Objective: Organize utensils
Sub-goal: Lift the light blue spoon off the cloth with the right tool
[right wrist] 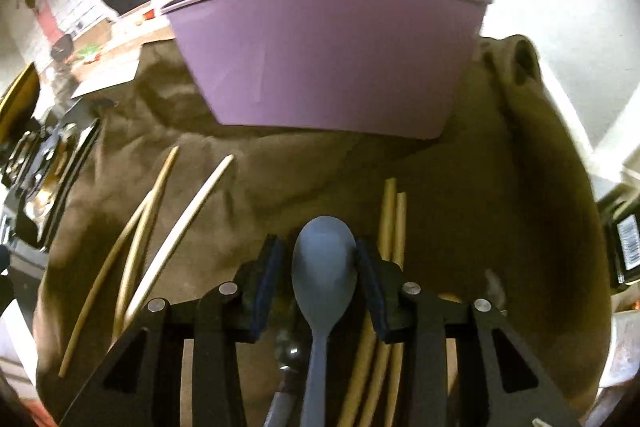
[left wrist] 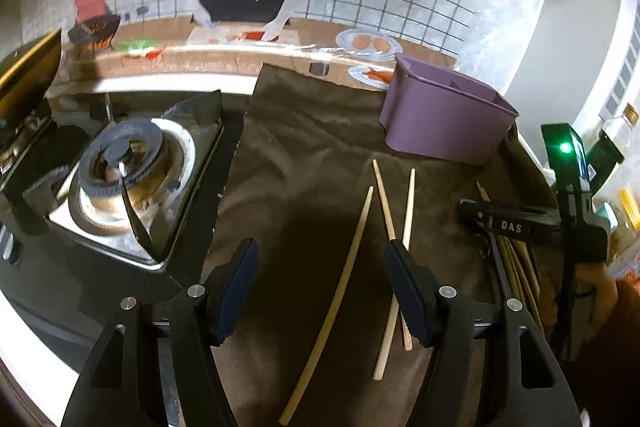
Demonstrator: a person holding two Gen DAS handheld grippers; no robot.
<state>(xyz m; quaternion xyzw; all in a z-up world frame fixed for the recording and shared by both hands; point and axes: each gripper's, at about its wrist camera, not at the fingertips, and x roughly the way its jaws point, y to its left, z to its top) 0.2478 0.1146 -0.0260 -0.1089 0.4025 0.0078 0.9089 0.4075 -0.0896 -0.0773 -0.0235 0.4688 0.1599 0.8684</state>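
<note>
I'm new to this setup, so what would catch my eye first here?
The purple utensil holder standing at the back of the brown cloth. Next, the blue-grey spoon between the right gripper's pads, bowl pointing at the holder. Loose wooden chopsticks lie in front of the open left gripper, gas burner to their left.

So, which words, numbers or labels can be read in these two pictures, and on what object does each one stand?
"DAS" in white letters, on the black body of the right gripper, seen from the left wrist view.
"9", a small white figure, on the same black body, left of "DAS".
White label on the dark bottle at the right edge of the right wrist view: print too small and blurred to read.
</note>
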